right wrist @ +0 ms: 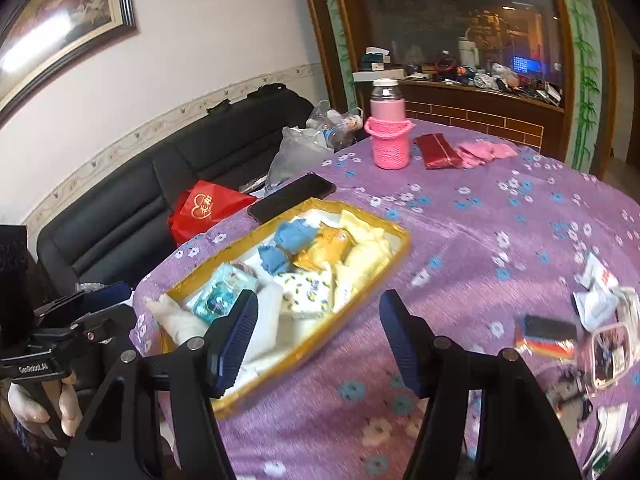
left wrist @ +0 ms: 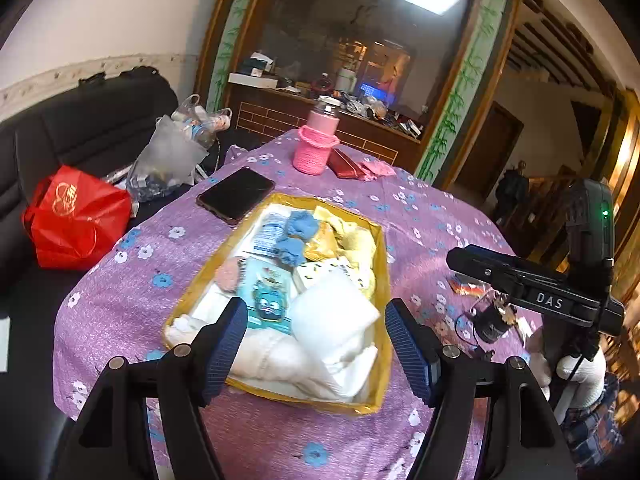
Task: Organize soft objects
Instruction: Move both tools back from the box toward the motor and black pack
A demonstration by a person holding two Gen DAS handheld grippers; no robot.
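From the left wrist view, my left tongs (left wrist: 316, 344) stand wide with nothing between them, hovering over the near end of the tray (left wrist: 382, 280) on the table (left wrist: 420, 220). The white folded cloth (left wrist: 332, 316) sits on top of the pile, higher than the rim. I judge that a careless dip could snag it and tip it out over the edge. The phone (left wrist: 236, 195) lies just beside the tray's far corner, so a shove on the tray could push it.

From the right wrist view, my right tongs (right wrist: 318, 340) are also apart and empty, over the tray's near edge. The packets (right wrist: 596, 296) at the right are blurred; I risk misjudging a reach there and sweeping them off.
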